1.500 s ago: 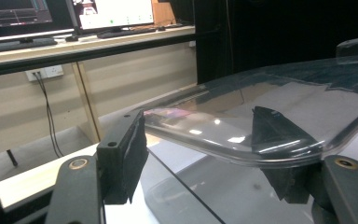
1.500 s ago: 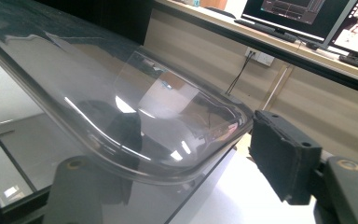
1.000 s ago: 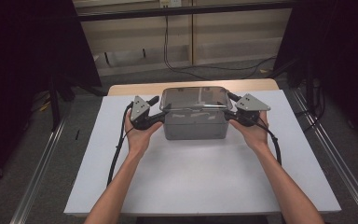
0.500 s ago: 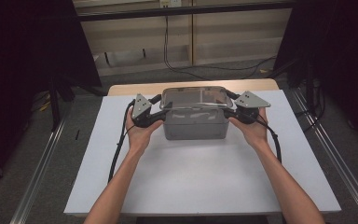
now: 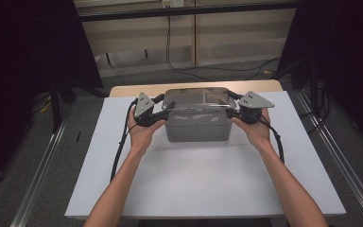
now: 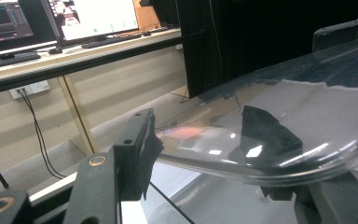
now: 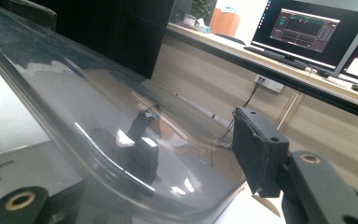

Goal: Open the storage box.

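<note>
White table (image 5: pixel 198 184), clear lid's (image 5: pixel 198 98) ends between both jaws

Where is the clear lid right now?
In the high view the lid sits atop the grey box at the table's far middle, between the left gripper and right gripper.

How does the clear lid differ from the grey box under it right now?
The clear lid is see-through and glossy; the grey box is opaque and matt. The lid is thin, with a curved rim; the box is deep and straight-walled. The lid's ends lie between the jaws of the left hand-held gripper and right hand-held gripper; the box stands on the white table. Both share a rounded-rectangle outline.
</note>
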The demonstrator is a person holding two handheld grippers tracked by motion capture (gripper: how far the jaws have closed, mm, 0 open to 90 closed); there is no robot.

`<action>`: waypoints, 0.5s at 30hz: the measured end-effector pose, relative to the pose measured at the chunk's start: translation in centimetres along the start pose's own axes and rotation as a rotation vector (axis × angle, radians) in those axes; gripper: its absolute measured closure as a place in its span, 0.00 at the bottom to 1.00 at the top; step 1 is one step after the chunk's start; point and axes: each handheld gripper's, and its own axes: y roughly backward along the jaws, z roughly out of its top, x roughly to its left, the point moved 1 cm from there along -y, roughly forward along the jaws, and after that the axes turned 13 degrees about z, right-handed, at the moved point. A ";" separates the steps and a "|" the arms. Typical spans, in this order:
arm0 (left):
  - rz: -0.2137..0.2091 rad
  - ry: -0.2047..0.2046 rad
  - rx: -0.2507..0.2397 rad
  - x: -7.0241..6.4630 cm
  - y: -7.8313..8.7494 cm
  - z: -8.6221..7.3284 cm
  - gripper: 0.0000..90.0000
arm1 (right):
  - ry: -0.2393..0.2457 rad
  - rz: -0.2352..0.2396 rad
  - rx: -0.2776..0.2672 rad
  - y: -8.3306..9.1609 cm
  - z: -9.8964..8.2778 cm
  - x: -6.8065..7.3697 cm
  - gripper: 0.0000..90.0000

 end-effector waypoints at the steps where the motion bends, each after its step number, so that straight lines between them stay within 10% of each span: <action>1: 0.000 0.000 0.000 0.0 0.0 0.0 0.50 | 0.000 0.000 0.000 0.0 0.0 0.0 0.58; 15: -0.007 -0.013 -0.005 0.1 -0.5 0.6 0.53 | -0.007 0.024 0.009 -0.4 0.7 -0.7 0.58</action>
